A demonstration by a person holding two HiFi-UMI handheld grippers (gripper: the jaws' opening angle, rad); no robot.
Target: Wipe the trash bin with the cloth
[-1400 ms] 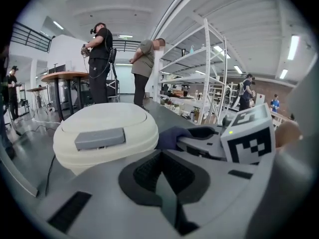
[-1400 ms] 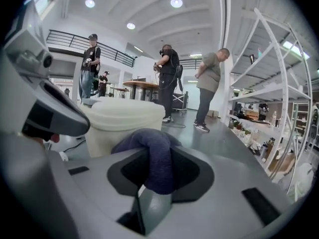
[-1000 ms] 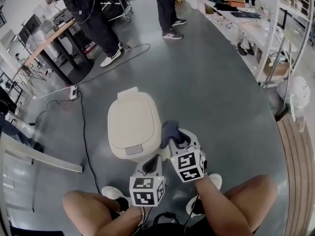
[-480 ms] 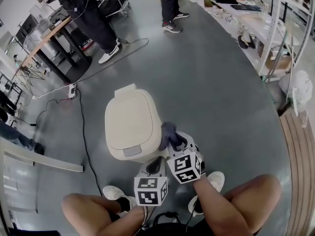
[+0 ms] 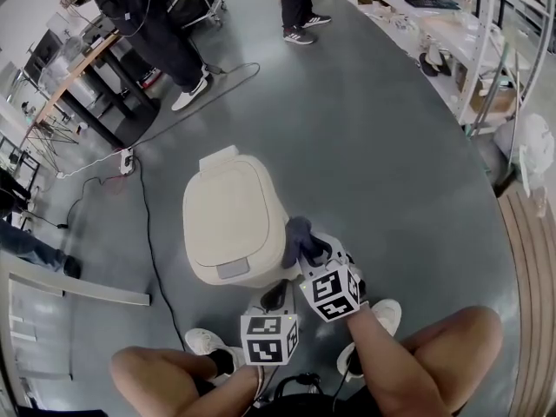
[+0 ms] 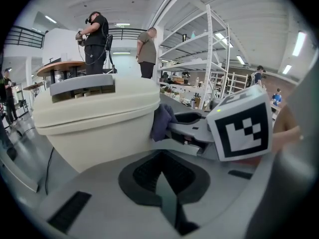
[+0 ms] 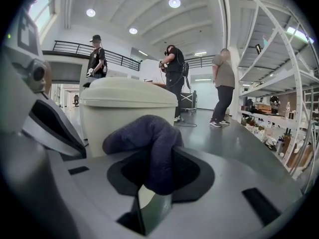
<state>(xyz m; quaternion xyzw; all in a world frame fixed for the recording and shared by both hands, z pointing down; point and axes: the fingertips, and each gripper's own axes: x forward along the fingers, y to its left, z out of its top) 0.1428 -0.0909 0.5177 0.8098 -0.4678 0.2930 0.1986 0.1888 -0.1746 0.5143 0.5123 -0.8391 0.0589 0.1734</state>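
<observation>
A cream trash bin (image 5: 232,224) with a closed lid and a grey pedal stands on the grey floor in front of my knees. My right gripper (image 5: 304,243) is shut on a dark purple cloth (image 5: 297,231), which presses against the bin's right side near the rim. From the right gripper view the cloth (image 7: 149,143) bulges out of the jaws, with the bin (image 7: 124,108) just behind it. My left gripper (image 5: 274,295) sits low at the bin's front right corner, shut with nothing between its jaws (image 6: 162,180). The left gripper view has the bin (image 6: 94,121) and the cloth (image 6: 160,121) ahead.
A black cable (image 5: 146,224) runs along the floor left of the bin to a power strip (image 5: 128,162). Two people (image 5: 156,24) stand at the back near a table (image 5: 74,76). Metal shelving (image 5: 486,50) lines the right side. My shoes (image 5: 201,342) are near the bin.
The right gripper with the cloth has shifted slightly along the bin's right side. The head view has drifted a little; the left gripper has stayed low.
</observation>
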